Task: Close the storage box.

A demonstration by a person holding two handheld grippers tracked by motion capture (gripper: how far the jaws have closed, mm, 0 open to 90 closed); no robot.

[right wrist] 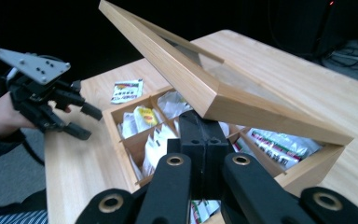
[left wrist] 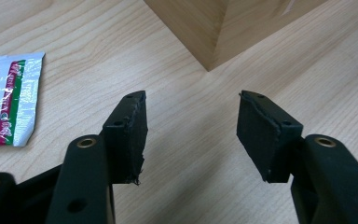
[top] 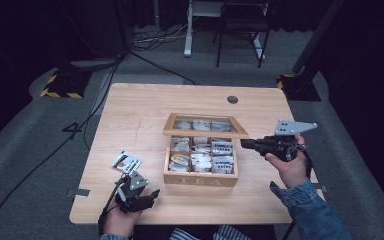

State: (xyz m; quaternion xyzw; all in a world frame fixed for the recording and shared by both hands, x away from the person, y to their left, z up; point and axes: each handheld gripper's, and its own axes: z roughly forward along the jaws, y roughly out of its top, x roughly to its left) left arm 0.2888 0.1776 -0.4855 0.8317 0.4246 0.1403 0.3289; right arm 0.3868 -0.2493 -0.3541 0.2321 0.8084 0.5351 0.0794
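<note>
A wooden tea box (top: 200, 180) marked TEA stands mid-table, its compartments full of tea sachets. Its glass-paned lid (top: 204, 133) is raised partway. My right gripper (top: 244, 144) is shut, and in the right gripper view its tips (right wrist: 201, 126) sit under the front edge of the lid (right wrist: 182, 60). One loose sachet (top: 126, 162) lies on the table left of the box. My left gripper (top: 151, 196) hovers low near the table's front edge, open with nothing between its jaws (left wrist: 191, 126). The box corner (left wrist: 214, 28) is ahead of it and the sachet (left wrist: 9, 100) is off to its left.
The wooden table (top: 130, 115) has a round cable hole (top: 232, 99) at the back right. Cables run over the grey floor on the left. A desk leg and a chair stand behind the table.
</note>
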